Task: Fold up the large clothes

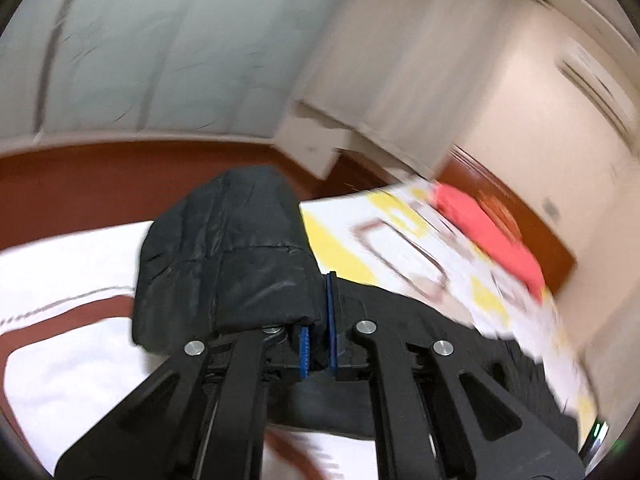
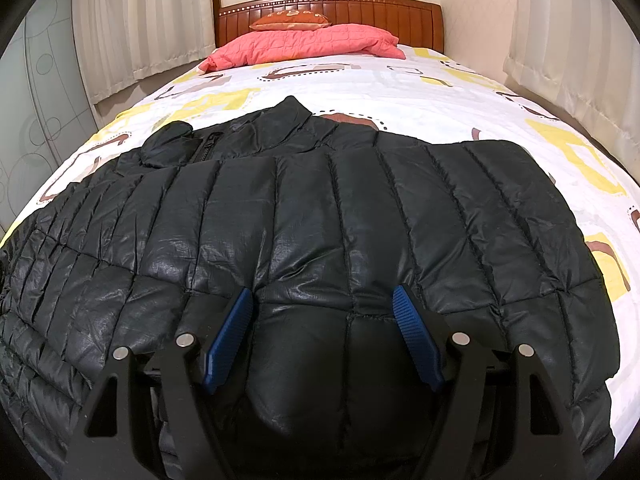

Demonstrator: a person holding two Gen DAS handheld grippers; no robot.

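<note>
A black quilted puffer jacket lies spread across the near half of the bed, collar toward the headboard. My right gripper is open, its blue pads resting on the jacket's near edge with a bulge of fabric between them. My left gripper is shut on a puffy black part of the jacket, lifted above the bed; the left wrist view is motion-blurred.
The bed has a white sheet with yellow and brown shapes. A pink quilt and an orange pillow lie by the wooden headboard. Curtains hang on both sides. A sliding wardrobe door stands at left.
</note>
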